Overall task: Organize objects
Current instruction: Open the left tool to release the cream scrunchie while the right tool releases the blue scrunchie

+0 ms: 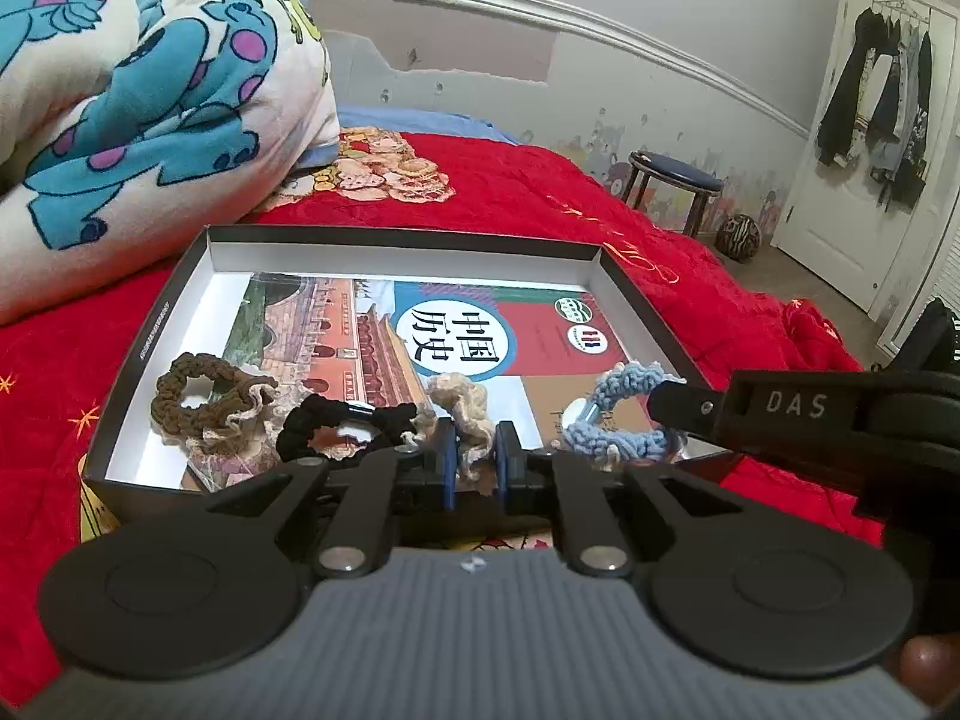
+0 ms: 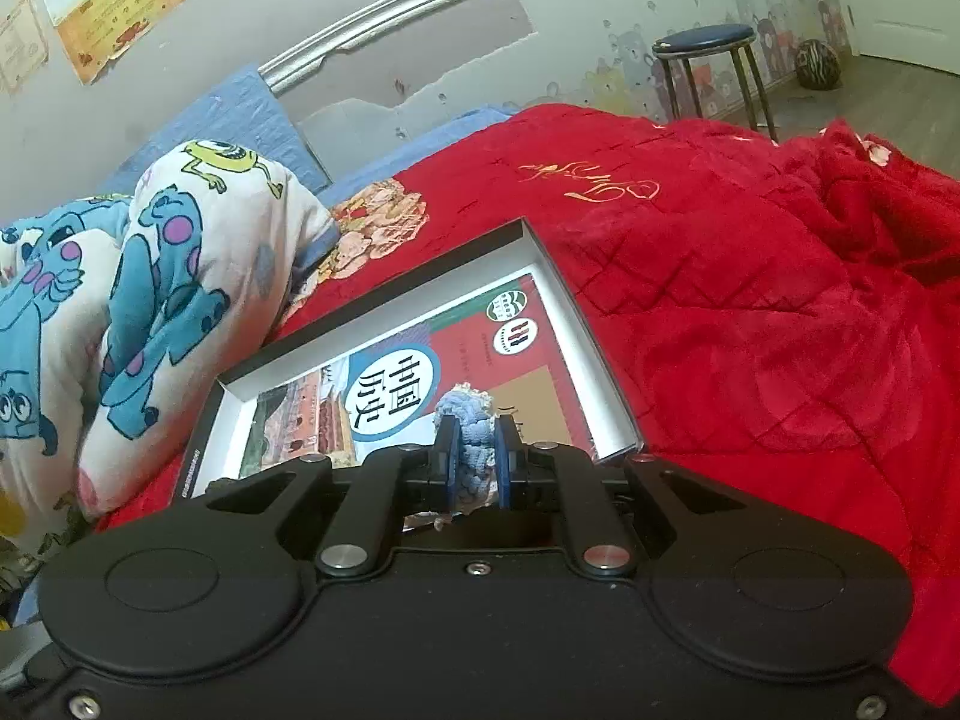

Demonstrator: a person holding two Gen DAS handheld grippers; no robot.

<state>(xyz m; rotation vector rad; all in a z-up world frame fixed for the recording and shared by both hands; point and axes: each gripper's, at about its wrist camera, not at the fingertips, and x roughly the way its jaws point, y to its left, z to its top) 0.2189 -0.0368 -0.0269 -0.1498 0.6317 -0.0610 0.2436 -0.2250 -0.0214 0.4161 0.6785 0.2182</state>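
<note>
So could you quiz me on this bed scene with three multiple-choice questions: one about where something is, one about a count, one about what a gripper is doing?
1. Where does the brown scrunchie lie?
A. inside the box
B. on the stool
C. on the floor

2. How many scrunchies show in the left wrist view?
A. two
B. four
C. six

3. The right gripper is:
A. wide open
B. shut on nothing
C. shut on the blue scrunchie

Answers: 1 A, it rests at the box's near left. 2 B, brown, black, cream, blue. 3 C, both pads press the blue yarn.

We see our right gripper (image 2: 475, 457) clamped on a blue crocheted scrunchie (image 2: 474, 420), seemingly just above the shallow box's (image 2: 600, 354) near edge.
</note>
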